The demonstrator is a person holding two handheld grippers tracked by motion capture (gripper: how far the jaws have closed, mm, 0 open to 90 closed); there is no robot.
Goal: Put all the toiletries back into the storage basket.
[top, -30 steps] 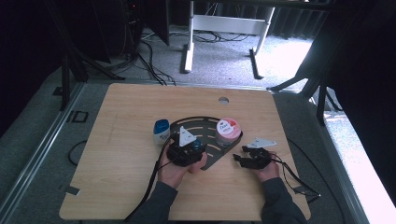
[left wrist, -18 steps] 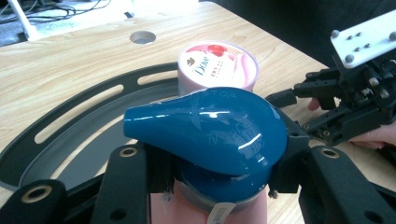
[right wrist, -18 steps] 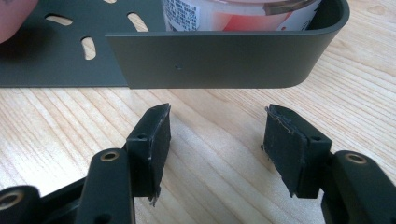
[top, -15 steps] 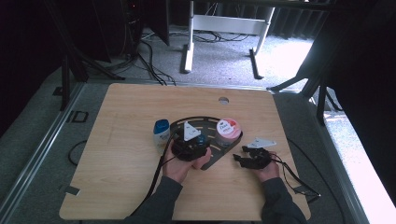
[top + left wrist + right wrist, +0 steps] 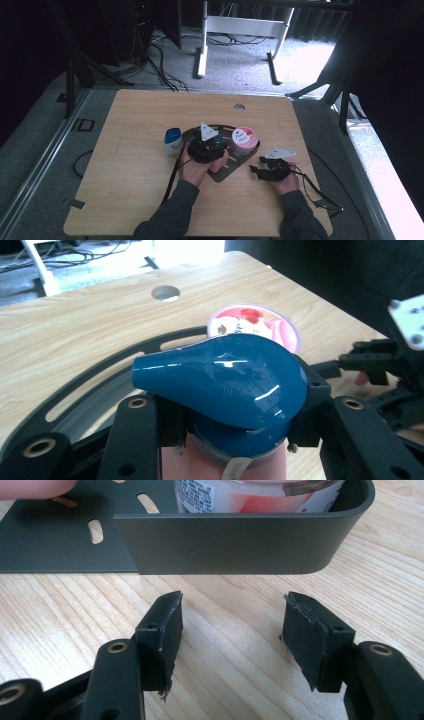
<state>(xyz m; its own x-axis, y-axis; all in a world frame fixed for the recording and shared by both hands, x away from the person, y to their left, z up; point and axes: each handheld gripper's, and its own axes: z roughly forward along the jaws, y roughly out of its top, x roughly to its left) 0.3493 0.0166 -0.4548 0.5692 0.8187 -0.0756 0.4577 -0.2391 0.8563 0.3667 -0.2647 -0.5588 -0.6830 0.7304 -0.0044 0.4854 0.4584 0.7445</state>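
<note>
My left gripper point(image 5: 212, 144) is shut on a pink bottle with a glossy blue teardrop cap point(image 5: 225, 380); in the left gripper view the pads point(image 5: 310, 405) press on it just under the cap. It hangs over a flat black slotted tray point(image 5: 225, 172) in the middle of the table. A pink-lidded jar point(image 5: 244, 137) stands in the tray's right end, beyond the cap point(image 5: 252, 325). My right gripper point(image 5: 261, 168) rests low on the wood to the right of the tray, open with nothing between its fingers point(image 5: 232, 635). The tray wall point(image 5: 240, 545) stands just ahead of it.
A small white container with a blue lid point(image 5: 173, 139) stands on the table left of the tray. A round hole point(image 5: 239, 107) is cut in the tabletop near the far edge. Cables trail from both grippers toward the near edge. Bare wood lies at the left and far side.
My left gripper has carried the blue-capped bottle a little away from the person, farther over the tray. The right gripper has stayed put.
</note>
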